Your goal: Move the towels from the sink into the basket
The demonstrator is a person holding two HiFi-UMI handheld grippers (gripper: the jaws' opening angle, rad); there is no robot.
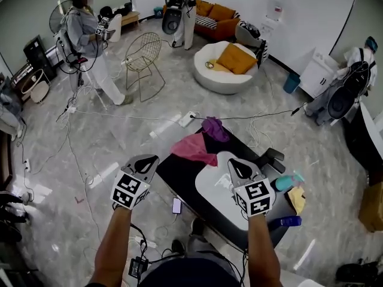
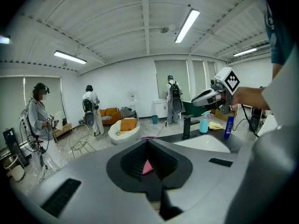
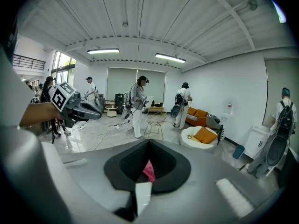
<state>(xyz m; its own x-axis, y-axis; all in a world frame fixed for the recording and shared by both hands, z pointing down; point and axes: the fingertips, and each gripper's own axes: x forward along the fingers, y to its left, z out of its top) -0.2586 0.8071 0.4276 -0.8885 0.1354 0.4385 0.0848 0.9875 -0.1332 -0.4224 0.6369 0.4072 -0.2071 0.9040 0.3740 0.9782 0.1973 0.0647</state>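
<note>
hovering empty with jaws pressed together, left gripper (image 1: pixel 146 160) and right gripper (image 1: pixel 237 164) hang near the white oval sink (image 1: pixel 212 186), likely lining up on the crumpled pink towel (image 1: pixel 194 147) and purple towel (image 1: pixel 214 128) at its far rim.

Grey marble floor (image 1: pixel 119 142), white walls, orange sofa (image 1: pixel 216 14).

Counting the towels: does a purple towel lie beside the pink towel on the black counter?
Yes, the purple towel lies beside the pink towel at the black counter's far end.
</note>
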